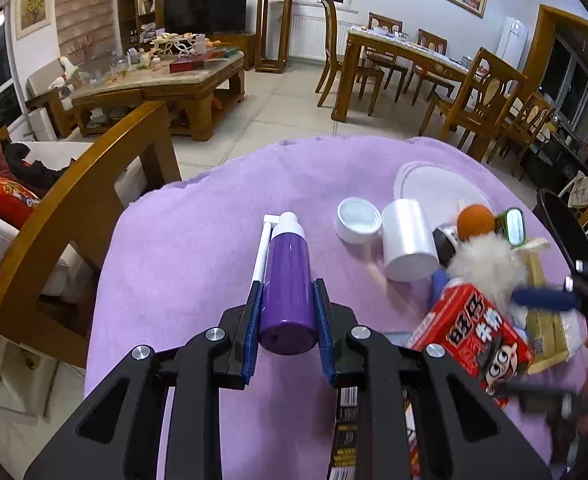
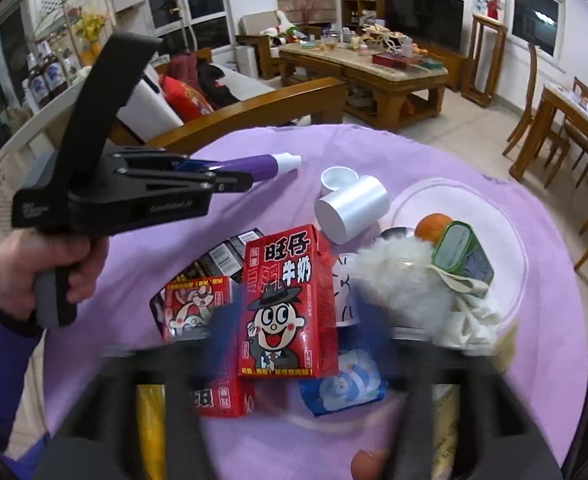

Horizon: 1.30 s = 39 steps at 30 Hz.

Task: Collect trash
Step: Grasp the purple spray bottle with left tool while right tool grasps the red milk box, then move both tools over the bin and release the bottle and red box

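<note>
Left wrist view: left gripper (image 1: 289, 316) had its blue ribbed pads (image 1: 253, 320) pressed against both sides of a glossy purple plastic bottle (image 1: 287, 280), white conical cap (image 1: 291, 222) pointing away, over the fuzzy lilac cloth (image 1: 173, 280). A thin white stick (image 1: 262, 248) lay just beside the bottle; whether they touched was unclear. Beyond sat a round white jar lid (image 1: 358, 220) and a pearly white cylinder (image 1: 408, 240) on its side.

Right wrist view: right gripper (image 2: 294, 320) was smeared by blur, its jaws standing wide on either side of the upright red cardboard milk carton (image 2: 285, 300), pads clear of it as far as could be made out. A second red carton (image 2: 197, 304) lay behind, partly hidden. White fluff (image 2: 398, 272), an orange ball (image 2: 432, 226) and a green tin (image 2: 460, 252) crowded a clear plate (image 2: 506, 240). A hand (image 2: 41, 264) in a blue sleeve gripped the left tool's handle.
</note>
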Available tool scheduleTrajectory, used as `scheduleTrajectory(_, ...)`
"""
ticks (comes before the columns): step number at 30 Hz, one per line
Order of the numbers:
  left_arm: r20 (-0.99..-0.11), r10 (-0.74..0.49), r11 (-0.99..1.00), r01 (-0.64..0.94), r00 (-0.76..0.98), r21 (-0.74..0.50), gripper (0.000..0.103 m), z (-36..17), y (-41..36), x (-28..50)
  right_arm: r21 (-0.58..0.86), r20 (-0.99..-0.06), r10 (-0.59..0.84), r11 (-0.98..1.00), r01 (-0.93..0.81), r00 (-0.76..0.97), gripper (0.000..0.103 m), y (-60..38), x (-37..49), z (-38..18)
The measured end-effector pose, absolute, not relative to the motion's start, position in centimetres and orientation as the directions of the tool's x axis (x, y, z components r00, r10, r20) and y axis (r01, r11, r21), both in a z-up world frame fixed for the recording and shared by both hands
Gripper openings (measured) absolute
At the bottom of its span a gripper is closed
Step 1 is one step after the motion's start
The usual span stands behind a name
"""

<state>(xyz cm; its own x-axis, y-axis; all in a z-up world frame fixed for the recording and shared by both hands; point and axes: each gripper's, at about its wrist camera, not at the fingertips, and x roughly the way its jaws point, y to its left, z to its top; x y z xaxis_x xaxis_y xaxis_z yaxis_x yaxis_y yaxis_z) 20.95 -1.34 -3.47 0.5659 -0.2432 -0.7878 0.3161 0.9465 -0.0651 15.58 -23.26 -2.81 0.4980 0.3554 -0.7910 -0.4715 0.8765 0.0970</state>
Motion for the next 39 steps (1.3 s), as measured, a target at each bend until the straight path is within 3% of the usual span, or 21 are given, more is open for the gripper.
scheduleTrajectory(1,-0.791,-0.238,0.948,0.314,0.564,-0.061,0.025,-3.6,-1.4,20.8,0.095,-0.798,0.351,0.876,-0.473,0.49,0.076,-22.9,15.5,-3.2)
scheduleTrajectory(3,-0.799,-0.229,0.95,0.308,0.557,-0.057,0.025,-3.9,-1.2,20.6,0.042,-0.813,0.315,0.871,-0.489,0.49,0.061,-22.0,15.4,-3.9)
scheduleTrajectory(6,-0.805,-0.223,0.952,0.299,0.55,-0.06,0.025,-4.4,-0.7,20.9,0.043,-0.809,0.317,0.872,-0.488,0.495,0.056,-21.5,16.0,-4.0)
scheduleTrajectory(13,-0.823,-0.218,0.953,0.294,0.525,-0.065,0.025,-5.7,-0.4,21.8,0.131,-0.825,0.351,0.881,-0.454,0.443,0.056,-20.9,18.3,-4.1)
scheduleTrajectory(19,-0.816,-0.233,0.955,0.282,0.529,-0.09,0.025,-6.0,0.0,22.5,0.039,-0.854,0.266,0.89,-0.454,0.448,0.056,-19.0,19.1,-5.0)
scheduleTrajectory(20,-0.813,-0.237,0.955,0.279,0.532,-0.096,0.025,-6.1,0.1,22.5,0.027,-0.852,0.26,0.889,-0.457,0.455,0.05,-18.7,19.2,-5.0)
scheduleTrajectory(22,-0.801,-0.246,0.955,0.276,0.546,-0.105,0.025,-6.2,0.5,22.1,0.052,-0.848,0.284,0.885,-0.462,0.448,0.05,-18.6,19.0,-5.2)
scheduleTrajectory(32,-0.736,-0.308,0.945,0.283,0.602,-0.164,0.025,-3.2,1.8,19.9,0.159,-0.753,0.396,0.884,-0.439,0.526,0.05,-22.3,16.2,-2.2)
scheduleTrajectory(39,-0.682,-0.318,0.938,0.322,0.659,-0.126,0.025,0.6,-1.9,17.6,0.206,-0.644,0.44,0.888,-0.412,0.626,0.05,-28.2,13.1,1.7)
